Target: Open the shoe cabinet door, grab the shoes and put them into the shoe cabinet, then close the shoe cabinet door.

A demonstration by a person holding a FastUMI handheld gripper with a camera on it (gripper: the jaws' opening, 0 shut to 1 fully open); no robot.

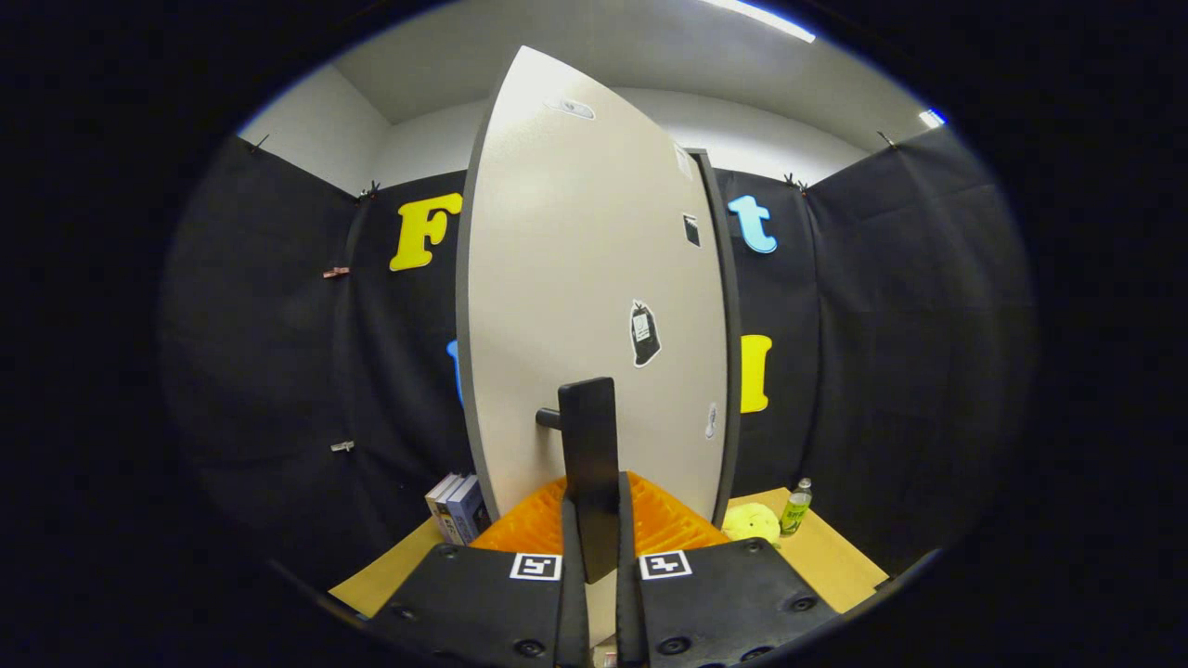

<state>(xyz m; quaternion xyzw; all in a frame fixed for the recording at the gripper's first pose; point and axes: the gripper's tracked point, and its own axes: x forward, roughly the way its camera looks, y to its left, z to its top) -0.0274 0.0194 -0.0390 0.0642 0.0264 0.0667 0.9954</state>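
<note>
The shoe cabinet's pale door (575, 278) stands tall right in front of me, with a few small stickers on its face. Its dark left edge is turned toward me, so the door looks swung partly out. A dark frame strip (729, 334) runs down its right side. A black upright bar handle (588, 436) sticks out from the door on a short stem. My gripper (594, 520) is shut on the lower part of this handle, with a finger pressing on each side.
The cabinet stands on a wooden tabletop (835, 561). To the left of the door is a small stack of books (457, 508). To the right are a yellow soft object (750, 522) and a green bottle (795, 507). Black cloth walls surround the booth.
</note>
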